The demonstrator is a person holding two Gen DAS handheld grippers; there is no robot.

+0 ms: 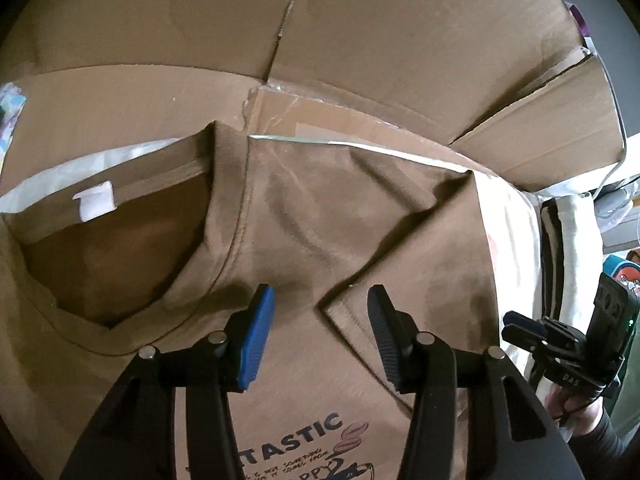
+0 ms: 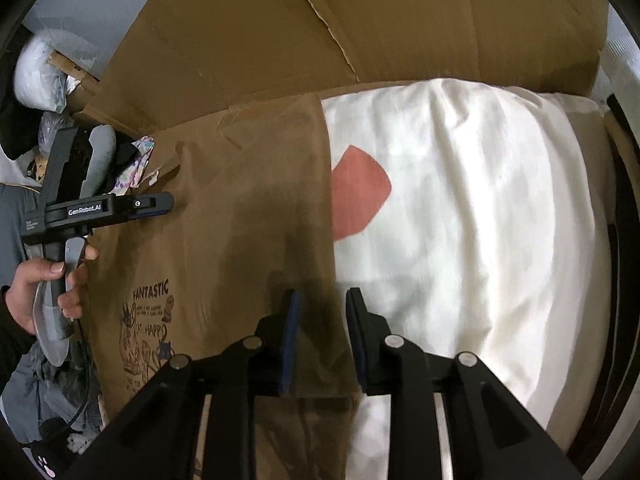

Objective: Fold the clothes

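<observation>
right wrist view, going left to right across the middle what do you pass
hand holding the left gripper → brown t-shirt with its FANTASTIC print → red patch → white cloth

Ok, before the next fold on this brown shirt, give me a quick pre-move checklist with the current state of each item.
1. Left claw open, holding nothing: ok.
2. Right claw open over the shirt's right edge: ok.
3. Brown printed cotton T-shirt lying flat: not ok, creased below the collar.
4. Sleeve flap folded inward: ok.
5. White cloth with red patch clear of the shirt: not ok, the shirt overlaps it.
6. Hem position: cannot tell.
</observation>
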